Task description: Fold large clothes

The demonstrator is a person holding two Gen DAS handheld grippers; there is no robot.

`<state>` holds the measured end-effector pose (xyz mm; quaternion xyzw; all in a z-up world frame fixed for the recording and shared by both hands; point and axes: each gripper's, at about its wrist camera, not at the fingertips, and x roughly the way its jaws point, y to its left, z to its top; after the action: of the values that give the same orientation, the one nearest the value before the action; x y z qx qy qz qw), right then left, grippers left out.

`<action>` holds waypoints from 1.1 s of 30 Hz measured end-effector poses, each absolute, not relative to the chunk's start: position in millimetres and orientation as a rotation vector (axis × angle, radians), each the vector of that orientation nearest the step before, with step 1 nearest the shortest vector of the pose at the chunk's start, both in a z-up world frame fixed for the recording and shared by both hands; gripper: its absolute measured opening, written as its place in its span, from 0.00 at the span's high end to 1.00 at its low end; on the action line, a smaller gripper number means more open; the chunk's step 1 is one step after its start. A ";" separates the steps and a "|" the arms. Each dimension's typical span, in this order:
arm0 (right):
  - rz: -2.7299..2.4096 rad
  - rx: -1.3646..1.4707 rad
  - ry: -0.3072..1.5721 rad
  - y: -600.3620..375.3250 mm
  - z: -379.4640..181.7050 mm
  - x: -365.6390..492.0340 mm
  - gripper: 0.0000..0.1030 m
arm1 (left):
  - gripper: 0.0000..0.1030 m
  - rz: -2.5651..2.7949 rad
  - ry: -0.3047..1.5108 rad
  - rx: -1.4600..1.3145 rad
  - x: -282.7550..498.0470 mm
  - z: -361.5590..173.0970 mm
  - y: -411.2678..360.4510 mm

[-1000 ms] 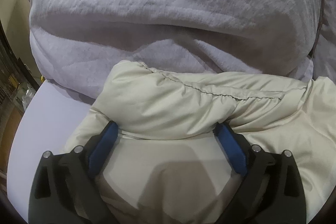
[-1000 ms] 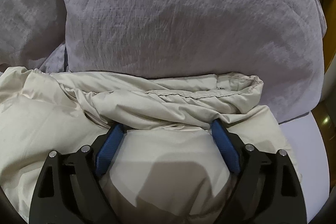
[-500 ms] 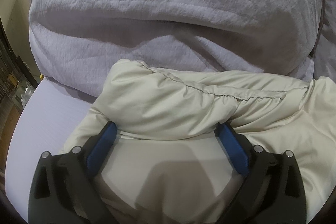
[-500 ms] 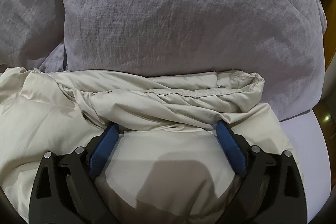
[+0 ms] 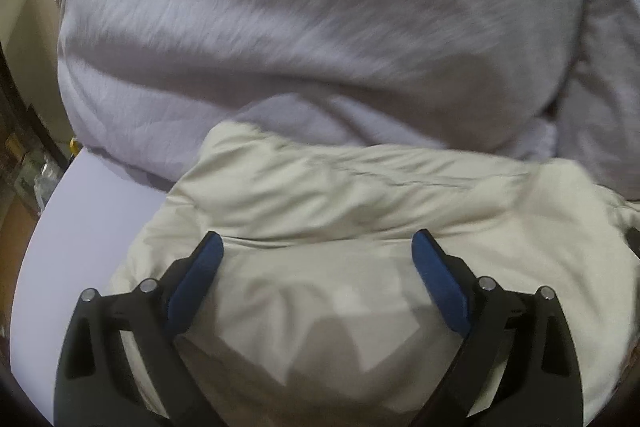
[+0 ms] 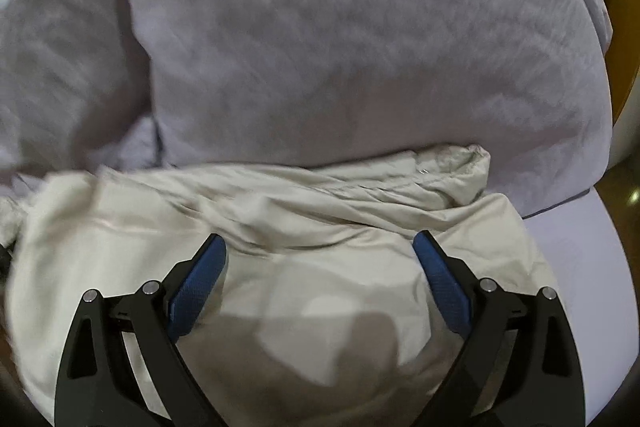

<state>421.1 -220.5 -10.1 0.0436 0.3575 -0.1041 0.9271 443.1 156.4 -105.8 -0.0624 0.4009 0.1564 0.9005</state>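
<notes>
Left tongs (image 5: 316, 247) at bottom of frame, jaws spread wide, angled downward, right tongs (image 6: 318, 247) likewise, nothing gripped

One cream jacket (image 5: 360, 195), two grey pillows (image 6: 360, 47), one white surface (image 5: 100, 211)

Both wrist views are dim and soft, lit from overhead indoors. Motion blur smears the weave of the grey bedding (image 5: 320, 27) and the seams of the cream jacket (image 5: 360, 187), while each gripper stays sharp. A soft grey shadow lies on the jacket between the fingers (image 6: 352, 339) of the right gripper (image 6: 320, 251). Fisheye bending curves everything around the bedding, with black vignette at the corners.
</notes>
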 end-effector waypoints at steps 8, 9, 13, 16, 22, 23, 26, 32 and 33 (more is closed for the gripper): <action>-0.086 0.060 0.702 -171.8 7.0 421.5 0.07 | 0.07 0.185 0.797 -0.091 446.1 -86.6 102.2; -0.079 0.056 0.706 -168.0 4.5 424.0 0.07 | 0.07 0.180 0.801 -0.094 448.5 -87.4 98.6; -0.091 0.020 0.736 -160.5 -12.4 432.0 0.07 | 0.07 0.194 0.816 -0.091 457.4 -93.9 81.4; -0.105 0.007 0.777 -161.8 -30.4 439.7 0.07 | 0.06 0.214 0.848 -0.104 463.7 -108.1 85.8; -0.111 0.029 0.780 -166.2 -40.3 442.9 0.05 | 0.06 0.219 0.859 -0.132 470.6 -123.7 91.7; -0.112 0.026 0.778 -164.8 -42.9 444.2 0.04 | 0.06 0.222 0.858 -0.128 471.5 -125.2 90.3; -0.119 0.022 0.772 -163.9 -45.8 444.9 0.04 | 0.06 0.225 0.857 -0.124 475.5 -129.5 84.9; -0.125 0.013 0.773 -154.8 -61.7 455.6 0.03 | 0.05 0.228 0.859 -0.120 480.3 -143.1 86.5; -0.127 0.012 0.774 -154.3 -62.9 456.4 0.03 | 0.05 0.230 0.860 -0.118 481.4 -144.9 85.4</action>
<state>456.4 -154.3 -62.9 0.0058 0.3772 -0.0617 0.9240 481.4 85.4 -144.9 -0.0572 0.4157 0.1109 0.9009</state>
